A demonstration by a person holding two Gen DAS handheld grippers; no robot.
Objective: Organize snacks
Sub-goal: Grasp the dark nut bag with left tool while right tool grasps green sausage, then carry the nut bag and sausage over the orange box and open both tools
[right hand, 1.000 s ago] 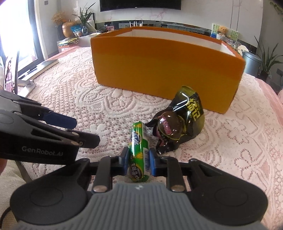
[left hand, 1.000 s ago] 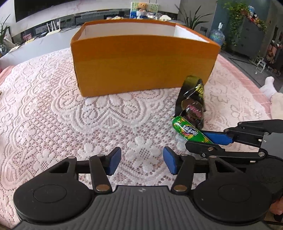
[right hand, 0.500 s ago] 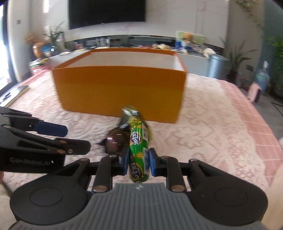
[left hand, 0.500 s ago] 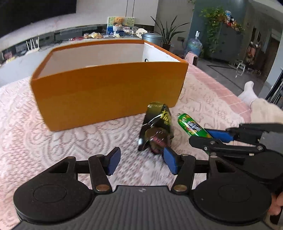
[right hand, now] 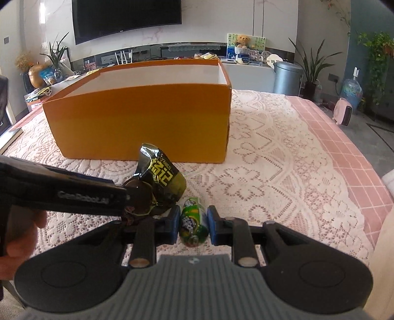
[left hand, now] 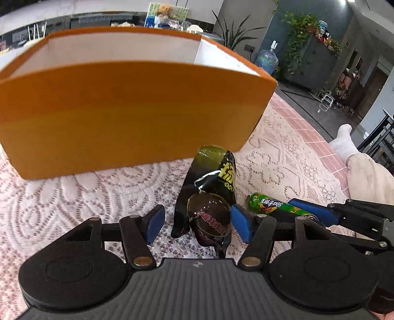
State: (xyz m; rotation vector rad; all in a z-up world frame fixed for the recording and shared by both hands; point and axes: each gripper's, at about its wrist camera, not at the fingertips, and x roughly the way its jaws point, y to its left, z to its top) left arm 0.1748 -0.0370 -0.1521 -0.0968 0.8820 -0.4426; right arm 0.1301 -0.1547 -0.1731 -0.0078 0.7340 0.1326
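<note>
My left fingers (left hand: 197, 225) have advanced, spread wide, around one black snack bag (left hand: 209, 194); my right fingers (right hand: 192, 222) grip one green sausage stick (right hand: 192, 222). Beyond, one orange box (right hand: 140, 125) on the lace-covered bench (right hand: 270, 177).

A white lace cloth (right hand: 270, 177) covers the pink table. Far back, a big black TV (right hand: 126, 18) hangs on the wall. A teddy bear (right hand: 242, 40) sits on the shelf below it. A gray trash can (right hand: 287, 77) stands beside a green plant (right hand: 311, 66).
</note>
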